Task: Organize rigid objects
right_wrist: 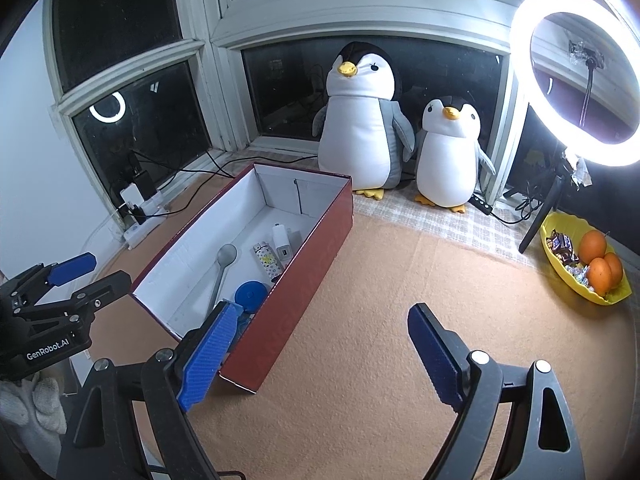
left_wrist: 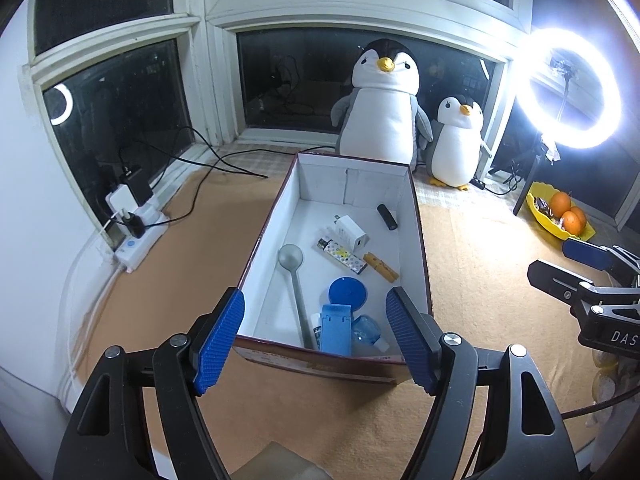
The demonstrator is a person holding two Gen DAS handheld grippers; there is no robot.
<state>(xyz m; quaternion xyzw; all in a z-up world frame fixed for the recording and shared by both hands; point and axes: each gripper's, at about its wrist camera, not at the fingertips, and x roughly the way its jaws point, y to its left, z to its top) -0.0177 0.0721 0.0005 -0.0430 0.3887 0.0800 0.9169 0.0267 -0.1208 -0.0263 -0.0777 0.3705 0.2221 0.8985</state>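
Note:
A long red box with a white inside [left_wrist: 416,216] lies on the tan mat. In it lie a grey spoon [left_wrist: 294,264], a white charger [left_wrist: 350,232], a patterned lighter [left_wrist: 342,256], a wooden clothespin [left_wrist: 380,266], a small black cylinder [left_wrist: 387,216], a blue round lid [left_wrist: 347,291], a blue rectangular piece [left_wrist: 336,328] and a clear bottle [left_wrist: 366,330]. My left gripper [left_wrist: 315,294] hangs open over the box's near end, holding nothing. My right gripper [right_wrist: 323,309] is open and empty over the mat, just right of the box [right_wrist: 312,280].
Two plush penguins [left_wrist: 382,108] [left_wrist: 456,140] stand behind the box by the window. A lit ring light [left_wrist: 576,88] on a stand and a yellow bowl with oranges [left_wrist: 560,216] are at the right. A power strip [left_wrist: 136,240] with cables lies at the left.

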